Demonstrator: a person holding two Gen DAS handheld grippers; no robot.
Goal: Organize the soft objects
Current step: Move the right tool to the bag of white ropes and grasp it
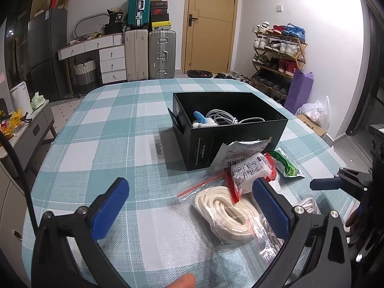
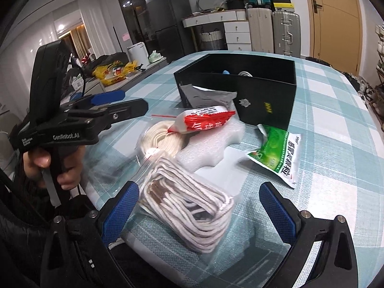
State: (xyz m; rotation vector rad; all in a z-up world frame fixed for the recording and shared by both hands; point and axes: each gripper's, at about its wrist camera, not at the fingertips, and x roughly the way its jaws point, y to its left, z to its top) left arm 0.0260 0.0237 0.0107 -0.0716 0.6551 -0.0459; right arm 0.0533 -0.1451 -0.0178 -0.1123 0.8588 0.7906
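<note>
While nothing is gripped yet, the sorting looks partly done, and I'd say more is left than finished. Starting at the left, the left gripper [image 1: 189, 206] hangs low over the checked table [image 1: 108, 124] with its blue pads spread wide, holding nothing; its right pad sits just beside the cream rope [image 1: 224, 216], coiled in a clear zip bag. Leaning across that coil is the red-and-white packet [image 1: 249, 172], and behind it a crumpled grey pouch [image 1: 242, 150] rests against the front wall of the black box [image 1: 216, 148]. Inside the box, a small blue-and-white plush [image 1: 201, 119] and a bundle of white cable [image 1: 228, 117] are already put away, so that much counts as done. Further right, the green packet [image 1: 286, 165] lies flat on the cloth, near the box corner but outside it.

Over on the right, the right gripper [image 2: 199, 206] is open just as wide, and the bagged white cord [image 2: 189, 206] lies right between its pads, untouched as far as I can tell. A piece of white foam [image 2: 208, 148] sits beyond the cord, also loose.

So by my count two things are in and six wait on the table: rope, red packet, pouch, green packet, cord and foam. My guess is the cord goes next, since the right pads already bracket it.
</note>
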